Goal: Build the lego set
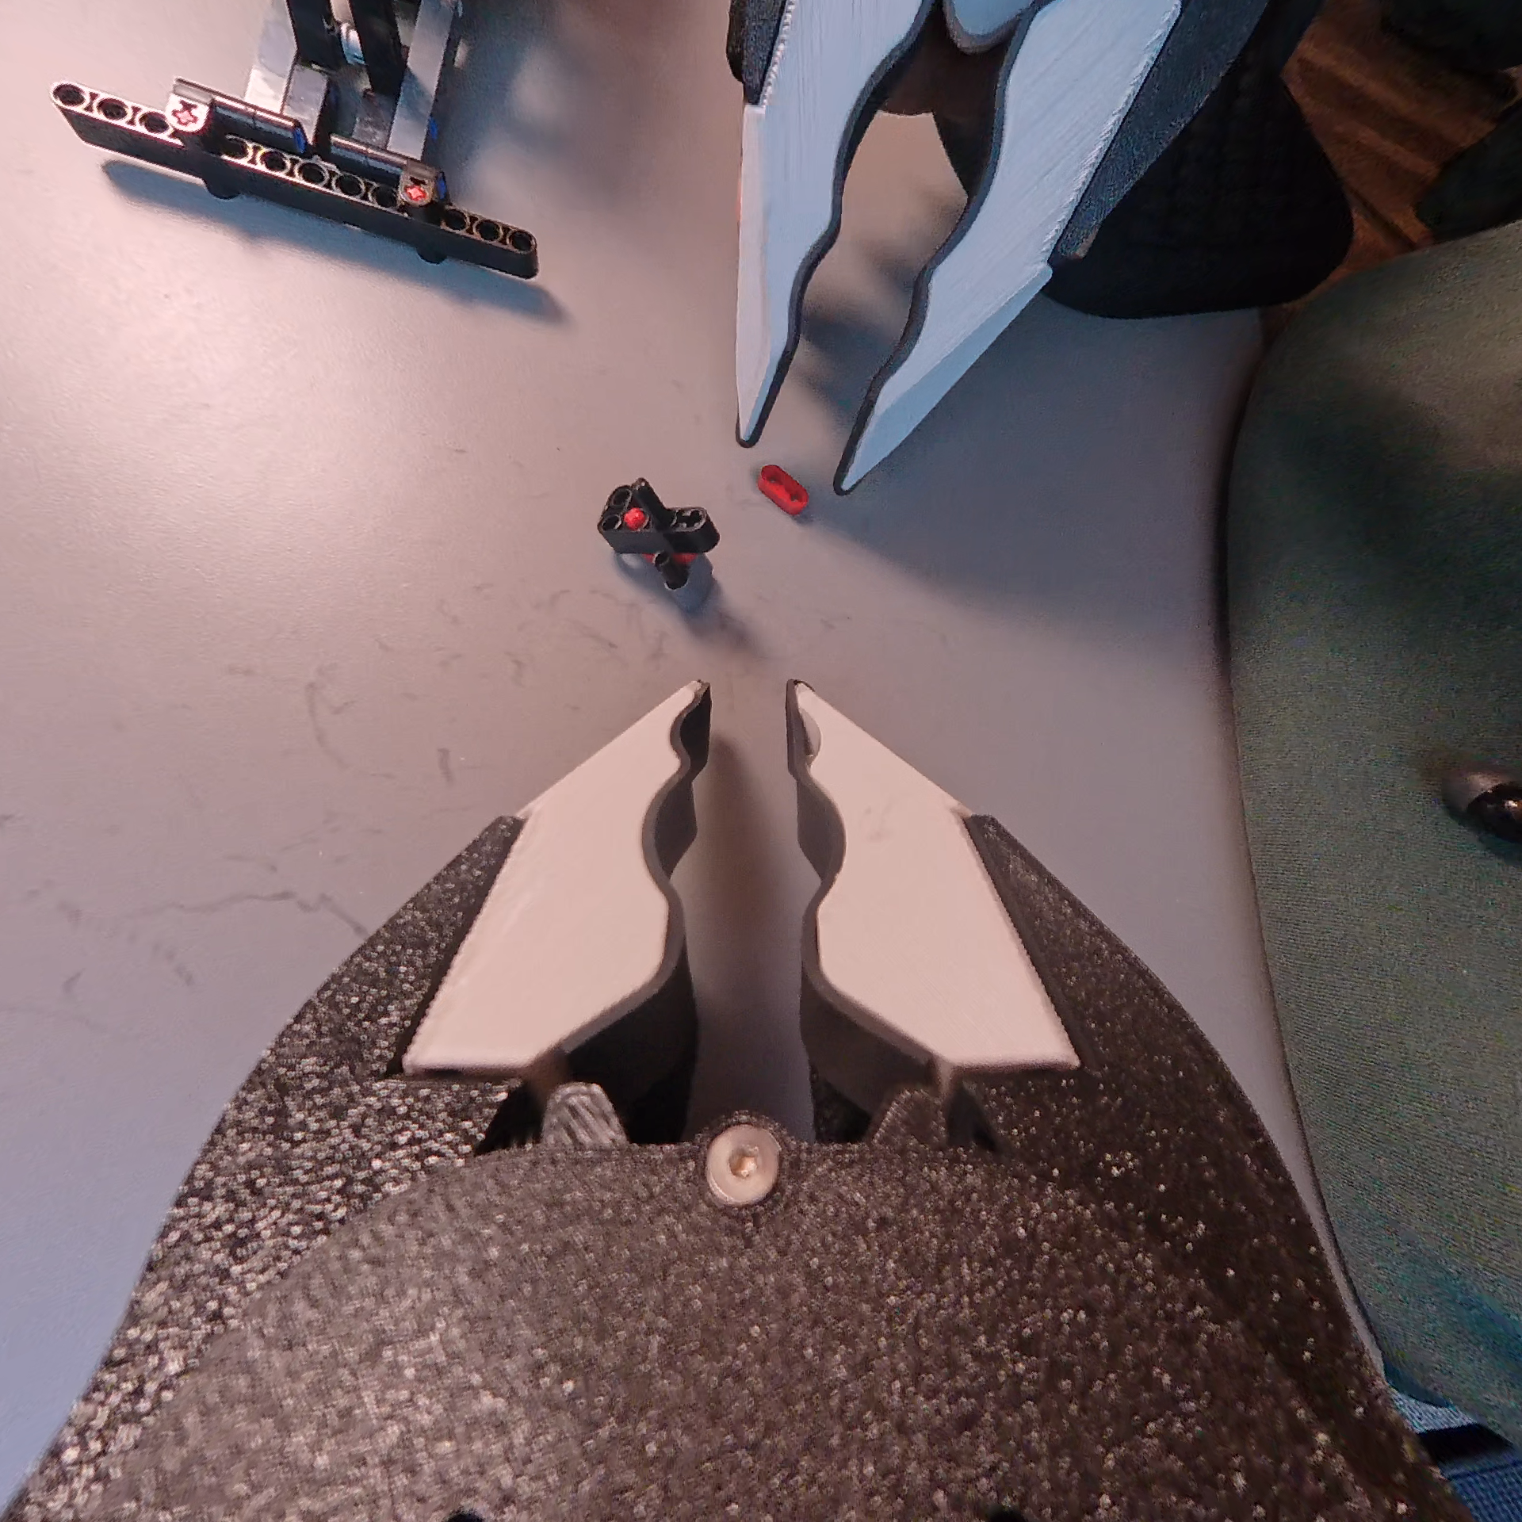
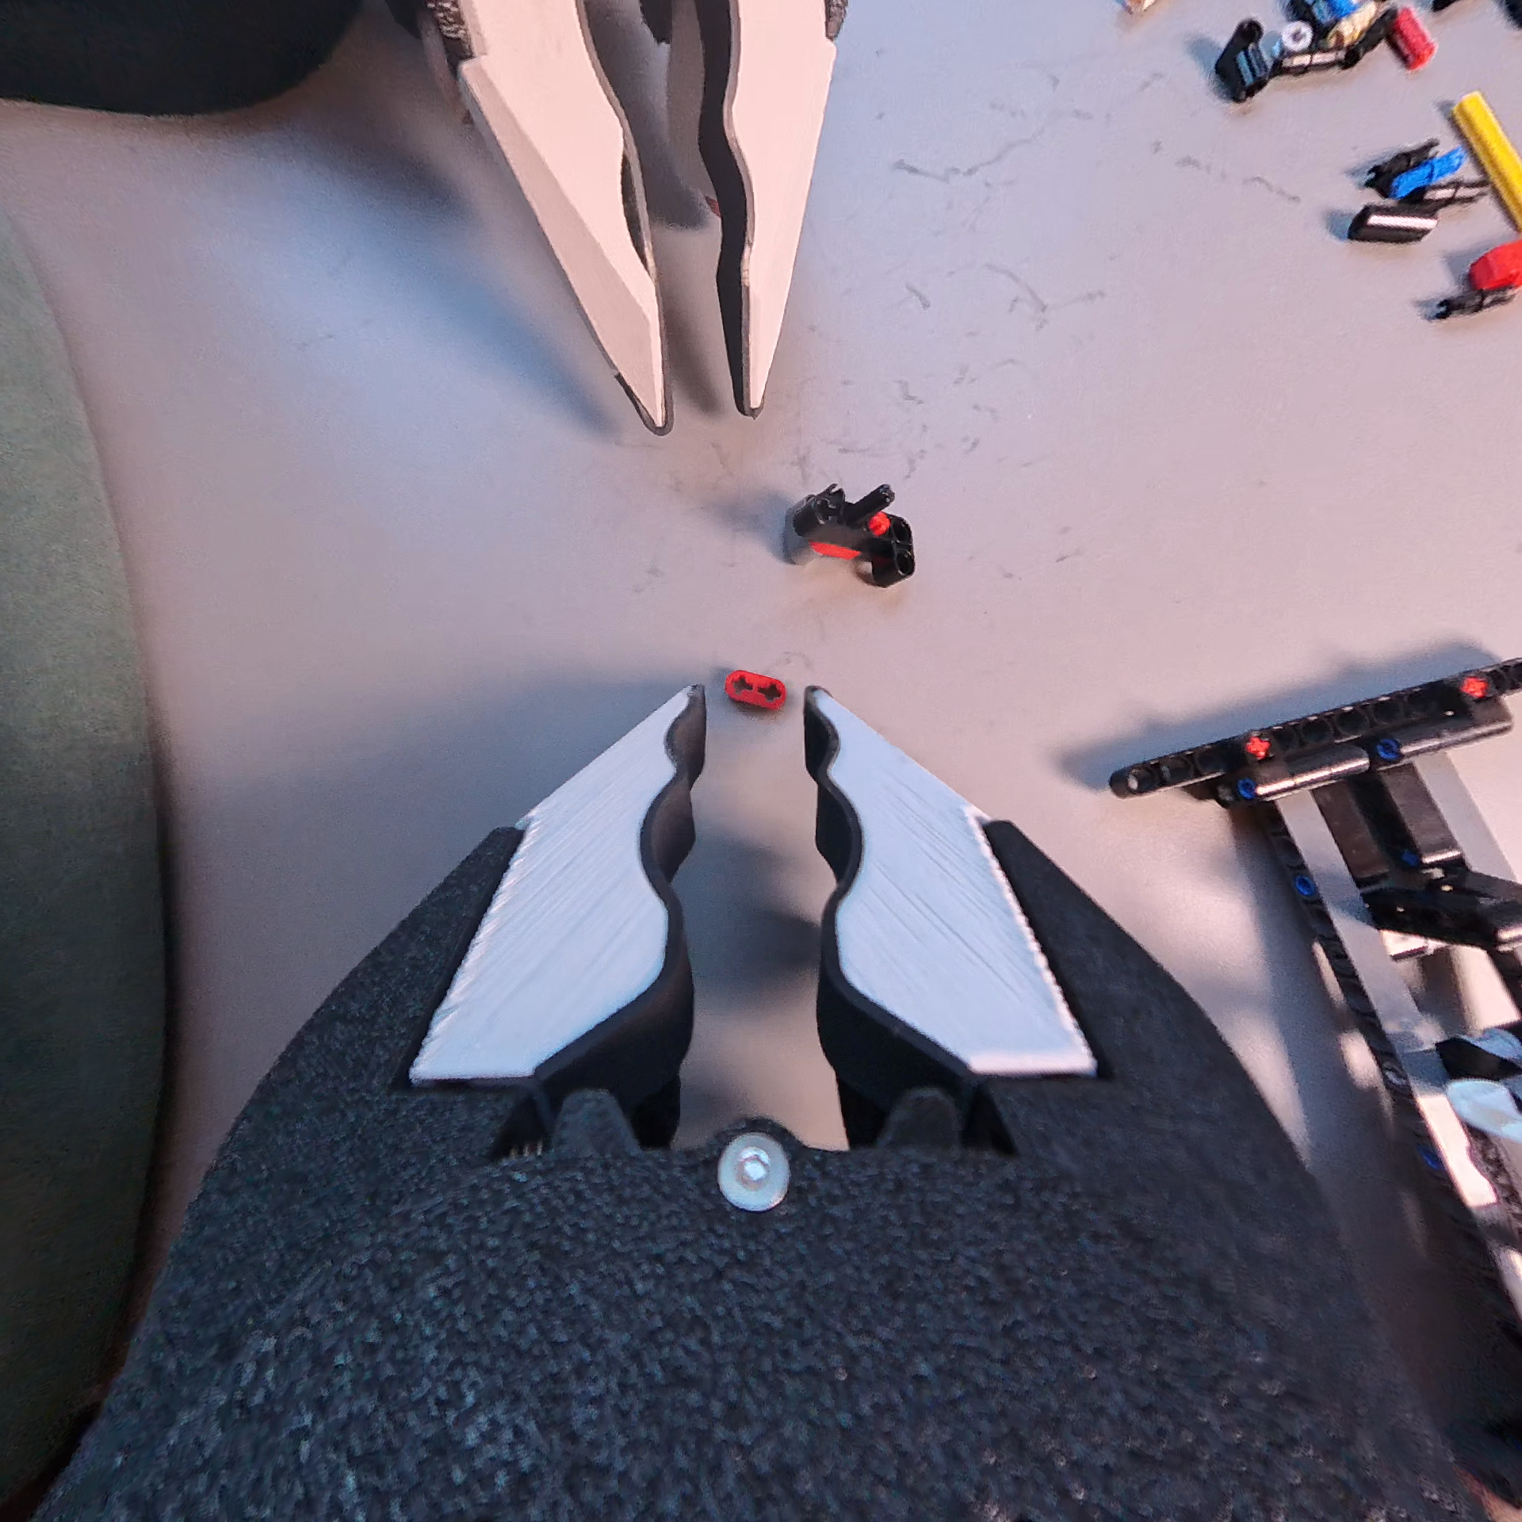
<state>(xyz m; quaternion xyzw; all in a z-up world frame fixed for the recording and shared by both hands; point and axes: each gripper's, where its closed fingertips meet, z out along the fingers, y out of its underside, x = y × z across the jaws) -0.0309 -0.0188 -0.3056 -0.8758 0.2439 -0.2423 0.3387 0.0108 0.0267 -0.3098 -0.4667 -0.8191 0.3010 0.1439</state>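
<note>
A small red two-hole link (image 2: 754,688) lies flat on the grey table, just past the tips of my right gripper (image 2: 754,690), which is open and empty. The link also shows in the left wrist view (image 1: 783,488), between the right gripper's tips (image 1: 792,461). A small black and red sub-assembly (image 1: 659,535) lies on the table between the two grippers; it also shows in the right wrist view (image 2: 856,535). My left gripper (image 1: 748,685) is open and empty, a short way from the sub-assembly. It also shows in the right wrist view (image 2: 707,418). The large black beam frame (image 1: 296,156) lies at the far left.
The black frame also shows at the right of the right wrist view (image 2: 1351,766). Several loose parts, black, blue, red and a yellow axle (image 2: 1491,156), lie at the far right. A green chair seat (image 1: 1384,741) borders the curved table edge (image 1: 1227,659). Tip to tip, the grippers are about 7 cm apart. The yellow axle (image 2: 1491,156) is about equally far from each gripper, around 20 cm.
</note>
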